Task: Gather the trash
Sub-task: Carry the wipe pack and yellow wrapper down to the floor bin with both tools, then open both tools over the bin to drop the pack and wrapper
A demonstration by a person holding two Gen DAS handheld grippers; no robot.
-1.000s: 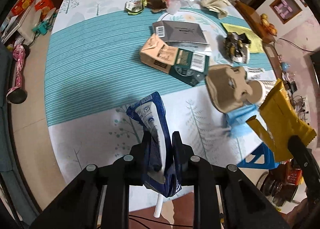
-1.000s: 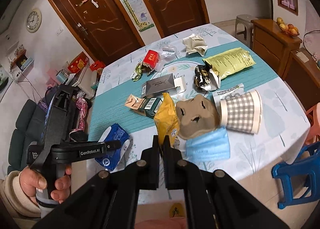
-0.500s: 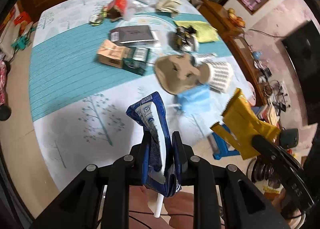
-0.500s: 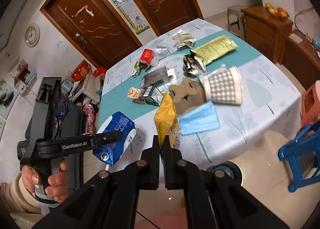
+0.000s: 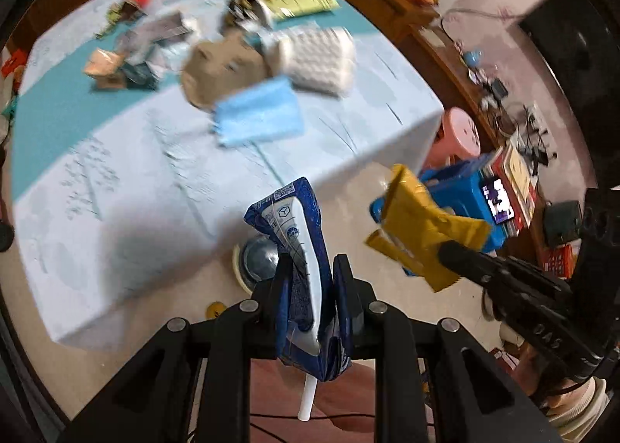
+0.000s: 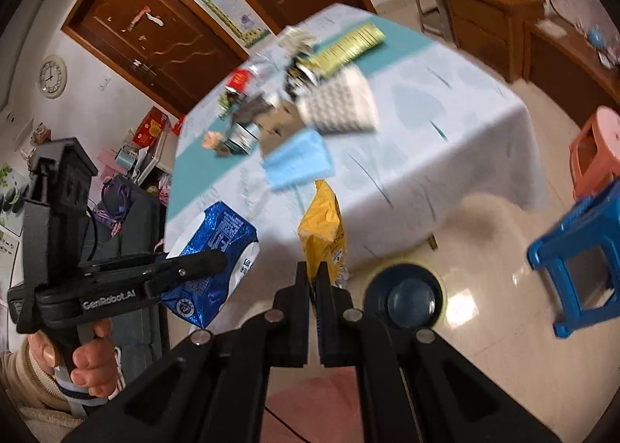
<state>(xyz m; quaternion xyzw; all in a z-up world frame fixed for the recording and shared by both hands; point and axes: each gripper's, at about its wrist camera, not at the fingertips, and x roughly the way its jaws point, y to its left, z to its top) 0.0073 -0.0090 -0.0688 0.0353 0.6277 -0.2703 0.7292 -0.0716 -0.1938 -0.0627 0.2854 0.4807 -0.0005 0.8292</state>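
Two bags held off the table

The left hand-held gripper (image 5: 312,272) squeezes a blue bag (image 5: 300,249). The right hand-held gripper (image 6: 313,276) pinches a yellow bag (image 6: 323,226) above the floor; the table (image 6: 426,141) sits at 12 o'clock.

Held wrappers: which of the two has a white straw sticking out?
The blue pouch in the left gripper; its white straw hangs below the fingers. The yellow wrapper in the right gripper has none.

Ahead of the tongs a table (image 6: 445,125) draped in a pale blue cloth is seen, brown doors (image 6: 155,28) and a wall clock (image 6: 52,76) beyond; a blue stool (image 6: 581,268) stands on glossy cream floor (image 6: 484,249) rightward.
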